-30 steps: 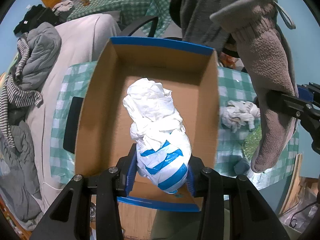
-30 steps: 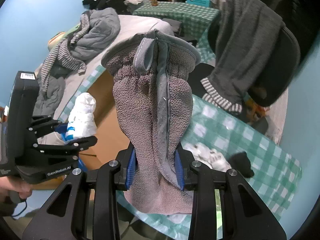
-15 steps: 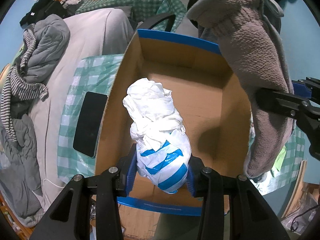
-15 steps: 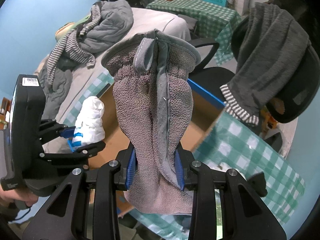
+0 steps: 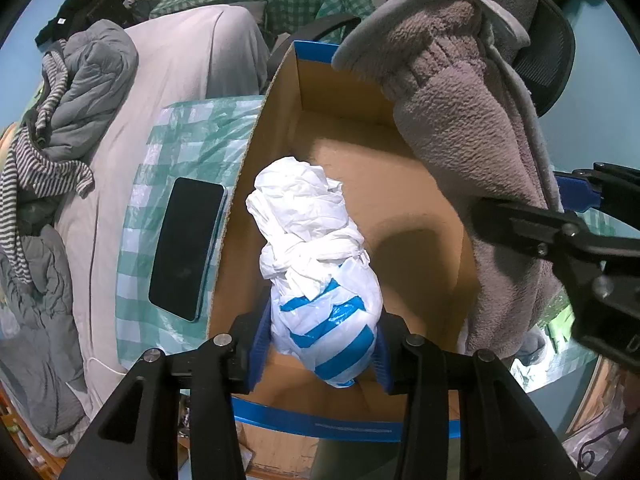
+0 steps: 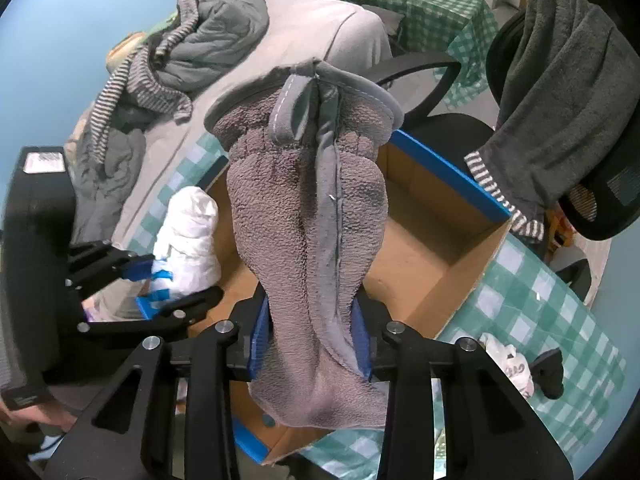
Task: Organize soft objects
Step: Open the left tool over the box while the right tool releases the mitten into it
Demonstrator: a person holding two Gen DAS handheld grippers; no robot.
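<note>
Left gripper [image 5: 322, 350] clenched on white-and-blue plastic bag [image 5: 320, 272] over open cardboard box [image 5: 400, 208], right gripper [image 6: 310, 342] jaws opening around grey fleece mitt [image 6: 308, 236] above same box, dark phone [image 5: 186, 248] just beside box on checked tablecloth [image 5: 192, 140]

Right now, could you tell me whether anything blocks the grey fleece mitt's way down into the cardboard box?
Nothing visible does: the grey fleece mitt hangs between the opening right tongs over bare floor of the cardboard box; the plastic bag bundle hangs beside it.
</note>
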